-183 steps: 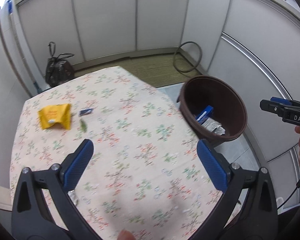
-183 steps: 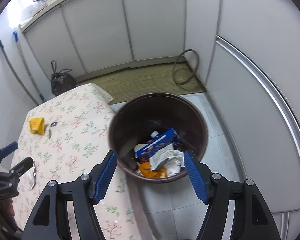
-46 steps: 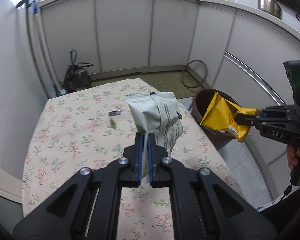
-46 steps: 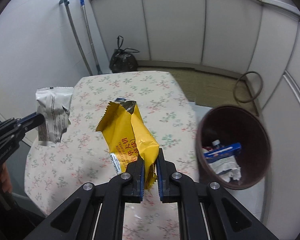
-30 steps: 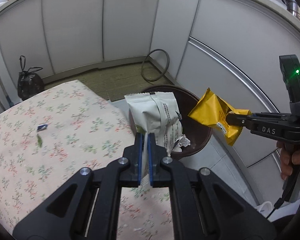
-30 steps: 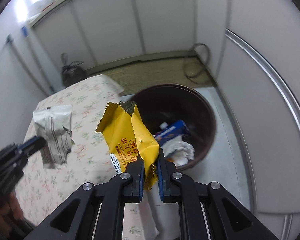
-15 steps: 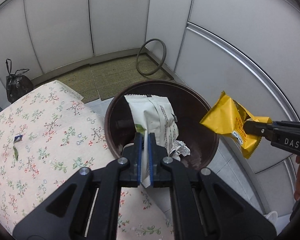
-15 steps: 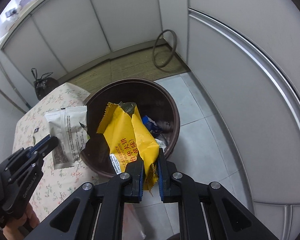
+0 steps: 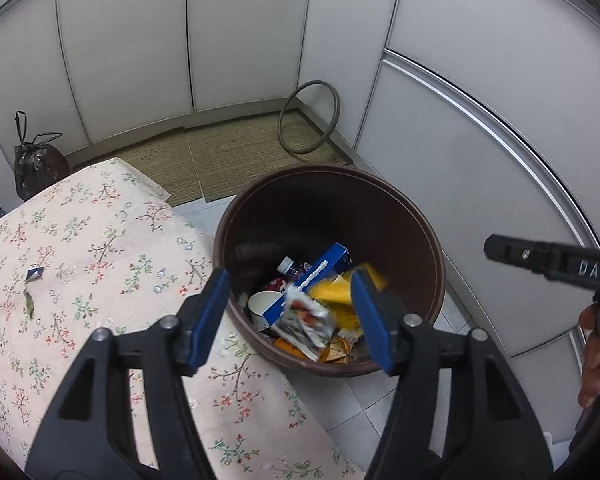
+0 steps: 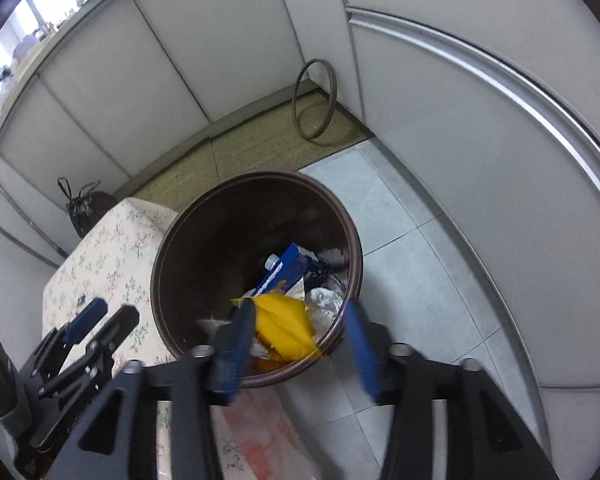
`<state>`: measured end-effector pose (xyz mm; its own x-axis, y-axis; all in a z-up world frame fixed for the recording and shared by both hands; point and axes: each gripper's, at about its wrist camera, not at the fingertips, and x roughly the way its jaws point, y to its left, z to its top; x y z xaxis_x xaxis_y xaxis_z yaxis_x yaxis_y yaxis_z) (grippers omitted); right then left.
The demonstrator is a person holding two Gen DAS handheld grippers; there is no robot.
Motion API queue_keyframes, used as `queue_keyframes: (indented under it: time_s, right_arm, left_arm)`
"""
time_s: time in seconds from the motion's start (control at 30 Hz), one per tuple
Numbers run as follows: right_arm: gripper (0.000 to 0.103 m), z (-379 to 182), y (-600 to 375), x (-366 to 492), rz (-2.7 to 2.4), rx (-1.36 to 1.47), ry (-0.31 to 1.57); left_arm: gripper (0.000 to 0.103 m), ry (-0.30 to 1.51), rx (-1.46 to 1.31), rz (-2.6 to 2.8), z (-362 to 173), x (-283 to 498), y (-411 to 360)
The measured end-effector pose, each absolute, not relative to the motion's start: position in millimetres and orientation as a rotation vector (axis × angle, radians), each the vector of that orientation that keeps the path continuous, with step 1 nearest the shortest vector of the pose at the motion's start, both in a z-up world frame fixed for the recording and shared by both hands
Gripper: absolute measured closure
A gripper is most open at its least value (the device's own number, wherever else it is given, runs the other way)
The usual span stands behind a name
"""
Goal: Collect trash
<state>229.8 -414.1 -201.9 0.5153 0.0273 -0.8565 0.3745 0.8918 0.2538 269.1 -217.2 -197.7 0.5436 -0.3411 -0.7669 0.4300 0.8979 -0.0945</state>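
Note:
A brown round bin [image 9: 424, 224] stands on the floor beside the table; it also shows in the right wrist view [image 10: 168, 256]. My left gripper [image 9: 292, 312] is open and empty above the bin's near rim. The white snack bag [image 9: 306, 320] lies inside the bin on other trash. My right gripper [image 10: 300, 344] is open over the bin, and the yellow wrapper [image 10: 286, 324] is loose between its fingers, inside the bin; it also shows blurred in the left wrist view [image 9: 332, 292]. A blue box [image 9: 324, 268] lies in the bin.
The floral tablecloth table [image 9: 80, 264] is left of the bin, with a small blue scrap [image 9: 35, 273] and a green leaf [image 9: 29, 305] on it. A black trash bag [image 9: 36, 164] and a hose ring [image 9: 310, 118] sit by the far cabinets.
Both grippers have opened over the bin. The white bag and the yellow wrapper have left the jaws and dropped into the bin.

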Motion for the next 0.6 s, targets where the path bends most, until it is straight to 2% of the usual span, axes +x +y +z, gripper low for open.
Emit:
queue_keyframes:
  time_s: [0.07, 0.23, 0.33, 0.43, 0.5, 0.6]
  right_arm:
    - [0.049, -197.2, -414.9, 228.1, -0.217, 0.443, 1.005]
    - [0.043, -182.7, -408.9, 221.3, -0.224, 0.423, 0.983]
    - [0.039, -173.1, -401.4, 215.4, -0.228, 0.392, 0.973]
    - [0.035, -160.3, -387.2, 204.1, -0.218, 0.353, 0.957]
    - [0.026, -155.4, -378.6, 198.1, -0.204, 0.338, 0.952]
    - [0.020, -146.7, -360.2, 187.6, -0.171, 0.324, 0.957]
  left_arm:
    - [0.026, 0.879, 0.099, -0.462, -193.6, 266.6, -210.6]
    - [0.018, 0.874, 0.099, -0.439, -182.3, 257.8, -189.0]
    - [0.001, 0.871, 0.095, -0.409, -173.7, 250.7, -170.5]
    - [0.000, 0.869, 0.071, -0.396, -166.9, 242.6, -149.3]
    - [0.000, 0.867, 0.074, -0.373, -162.3, 235.8, -136.3]
    - [0.000, 0.856, 0.093, -0.341, -151.7, 221.2, -117.8]
